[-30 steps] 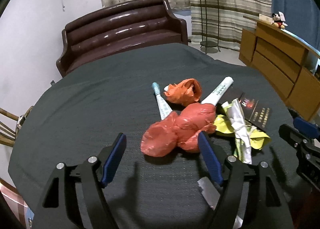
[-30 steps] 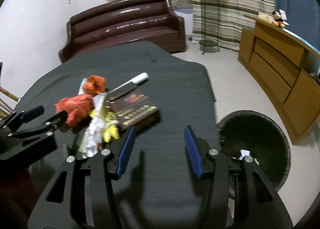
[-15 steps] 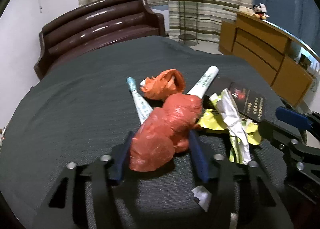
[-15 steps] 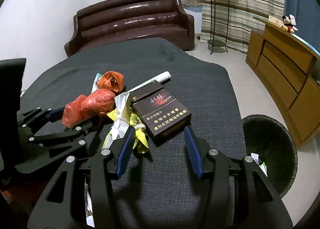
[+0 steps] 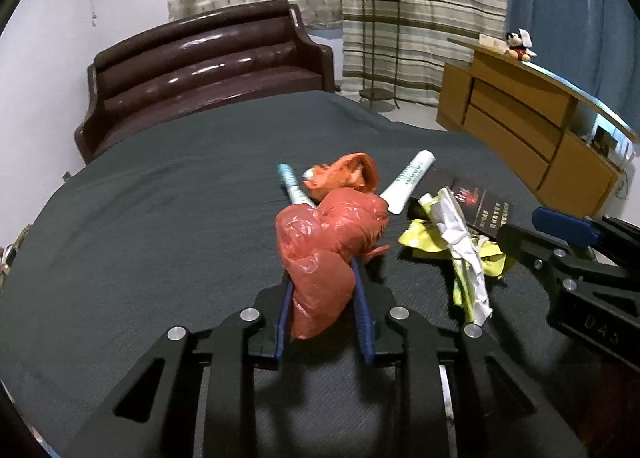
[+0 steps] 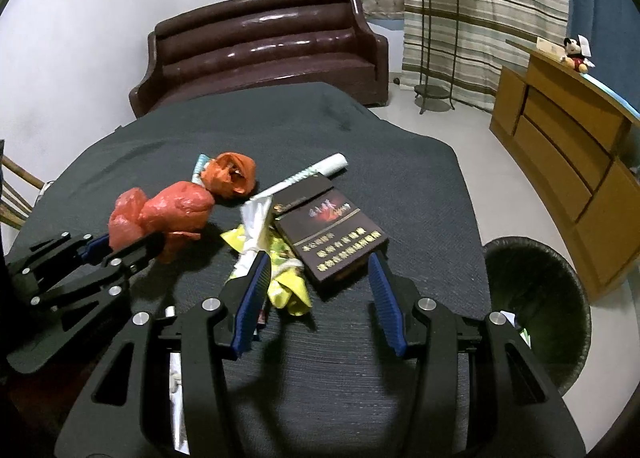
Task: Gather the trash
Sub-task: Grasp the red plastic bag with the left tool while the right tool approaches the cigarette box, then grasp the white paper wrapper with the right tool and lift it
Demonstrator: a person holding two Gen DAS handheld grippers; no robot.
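My left gripper is shut on a crumpled red plastic bag, which also shows in the right wrist view. My right gripper is open, its fingers on either side of the near end of a dark cigarette box, with a yellow and white wrapper at its left finger. A smaller orange bag and two rolled paper tubes lie behind. A black trash bin stands on the floor at the right.
The trash lies on a dark grey cloth-covered table. A brown leather sofa stands behind it. A wooden cabinet is at the right, a plant stand by the curtains. White scraps lie at the table's near edge.
My left gripper moved forward and closed on the red bag. My right gripper swung left from the bin side and advanced until its open fingers flank the cigarette box.
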